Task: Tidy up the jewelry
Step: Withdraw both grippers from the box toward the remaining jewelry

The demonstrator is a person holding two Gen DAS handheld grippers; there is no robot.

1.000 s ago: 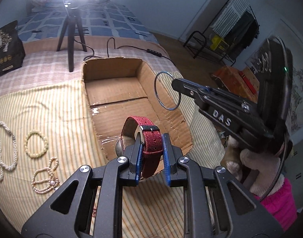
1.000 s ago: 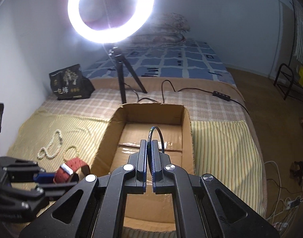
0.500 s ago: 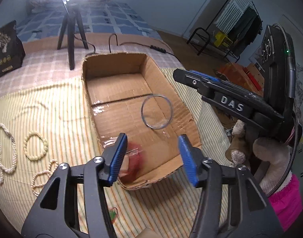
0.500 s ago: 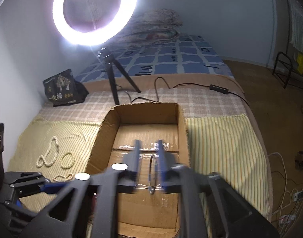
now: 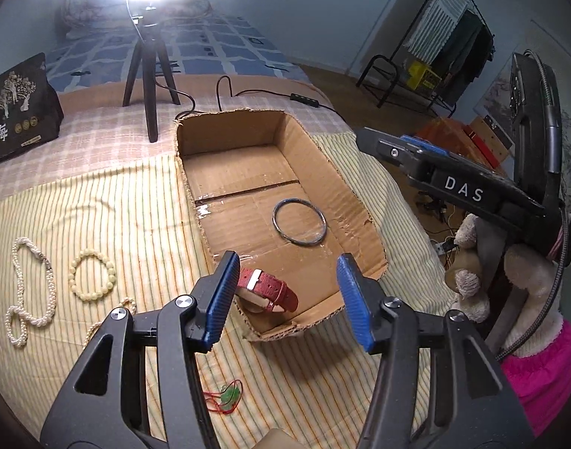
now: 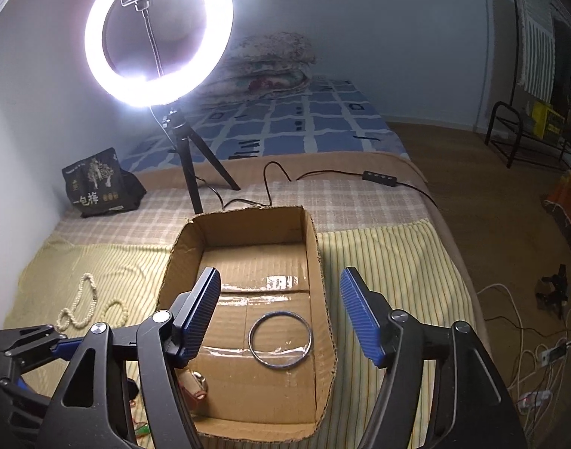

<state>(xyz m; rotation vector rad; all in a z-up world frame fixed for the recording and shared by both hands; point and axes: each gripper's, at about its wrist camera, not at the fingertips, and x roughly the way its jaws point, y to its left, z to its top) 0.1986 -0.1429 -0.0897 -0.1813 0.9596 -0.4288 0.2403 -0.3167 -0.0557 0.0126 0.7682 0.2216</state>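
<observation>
An open cardboard box lies on the striped bed cover; it also shows in the right wrist view. A thin metal bangle lies flat on its floor. A red-strapped watch lies in the box's near corner; only part of the watch shows in the right wrist view. My left gripper is open and empty above the box's near end. My right gripper is open and empty above the box; it also shows at the right of the left wrist view.
On the cover left of the box lie a white pearl necklace, a cream bead bracelet and another pearl strand. A red cord with a green charm lies near me. A ring-light tripod, a cable and a black bag stand beyond.
Both grippers opened. The watch dropped from my left gripper into the box's near corner. The bangle dropped from my right gripper and now lies flat on the box floor.
</observation>
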